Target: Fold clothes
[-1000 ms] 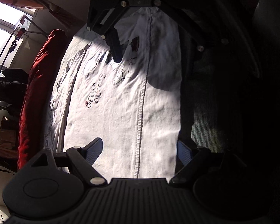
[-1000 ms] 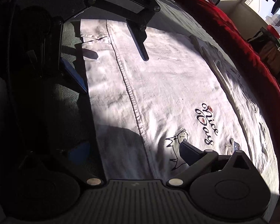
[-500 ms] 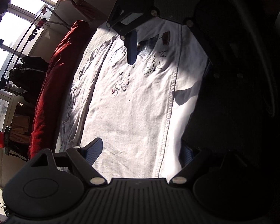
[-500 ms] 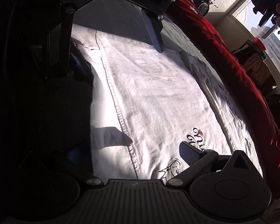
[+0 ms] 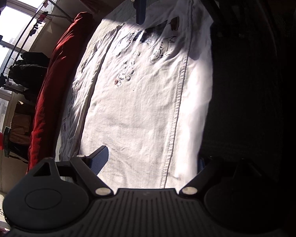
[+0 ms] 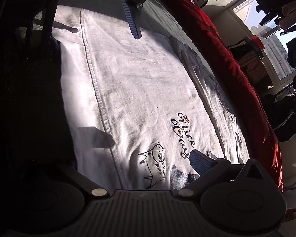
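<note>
A white T-shirt with a cat drawing and the words "Nice Day" lies flat on the bed in bright sun. Its stitched hem runs along the shadowed side. My left gripper is open low over one end of the hem, one finger over the cloth and the other past its edge. My right gripper is open the same way at the other end, near the print. Each gripper shows a blue-padded finger at the top of the other's view. Neither holds anything.
A second white garment lies crumpled beside the shirt. Beyond it a red duvet is bunched along the bed's far side. The dark bed cover is in deep shadow. A rack of dark clothes stands by the windows.
Both views have tilted, so the opposite gripper now sits higher in each frame and more of the room shows. Both jaws have stayed wide, and the shirt has not moved.
</note>
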`<state>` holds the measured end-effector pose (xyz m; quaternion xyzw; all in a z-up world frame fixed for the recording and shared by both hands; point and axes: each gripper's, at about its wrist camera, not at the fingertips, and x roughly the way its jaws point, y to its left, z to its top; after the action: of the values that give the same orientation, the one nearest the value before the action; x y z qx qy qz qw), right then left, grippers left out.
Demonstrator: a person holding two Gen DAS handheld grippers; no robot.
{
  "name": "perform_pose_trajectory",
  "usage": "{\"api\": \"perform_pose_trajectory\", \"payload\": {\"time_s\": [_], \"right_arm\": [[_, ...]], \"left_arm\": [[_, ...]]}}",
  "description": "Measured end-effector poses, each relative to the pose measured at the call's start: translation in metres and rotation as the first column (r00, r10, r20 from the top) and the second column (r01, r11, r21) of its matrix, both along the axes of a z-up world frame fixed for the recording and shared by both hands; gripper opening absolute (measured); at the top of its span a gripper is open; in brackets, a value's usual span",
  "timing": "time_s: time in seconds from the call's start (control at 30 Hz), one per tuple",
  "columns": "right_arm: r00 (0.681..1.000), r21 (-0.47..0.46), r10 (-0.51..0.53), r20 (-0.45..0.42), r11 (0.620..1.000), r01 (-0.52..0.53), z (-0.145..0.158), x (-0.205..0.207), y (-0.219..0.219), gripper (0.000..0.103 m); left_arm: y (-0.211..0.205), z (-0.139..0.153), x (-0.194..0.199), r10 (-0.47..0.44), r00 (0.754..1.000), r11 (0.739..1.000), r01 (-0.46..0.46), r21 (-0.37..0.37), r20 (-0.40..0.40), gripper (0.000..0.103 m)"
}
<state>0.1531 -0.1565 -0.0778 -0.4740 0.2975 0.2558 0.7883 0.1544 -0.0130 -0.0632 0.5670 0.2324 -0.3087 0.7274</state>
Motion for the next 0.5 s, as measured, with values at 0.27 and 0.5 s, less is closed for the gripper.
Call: {"api": "perform_pose_trajectory", "payload": {"time_s": [0.27,0.5], "right_arm": [[0.996,-0.066,-0.087,0.038,0.994,0.089,-0.004,-0.001,-0.041,0.103],[0.996,-0.054,-0.045,0.073,0.997,0.049,-0.003,0.002,-0.017,0.103]], "left_arm": [[-0.002,-0.004,0.002,0.006,0.999,1.0,-0.006,-0.002,0.035,0.086],[-0.011,-0.005,0.01,-0.002,0.999,1.0,0.003,-0.03,0.044,0.086]]}}
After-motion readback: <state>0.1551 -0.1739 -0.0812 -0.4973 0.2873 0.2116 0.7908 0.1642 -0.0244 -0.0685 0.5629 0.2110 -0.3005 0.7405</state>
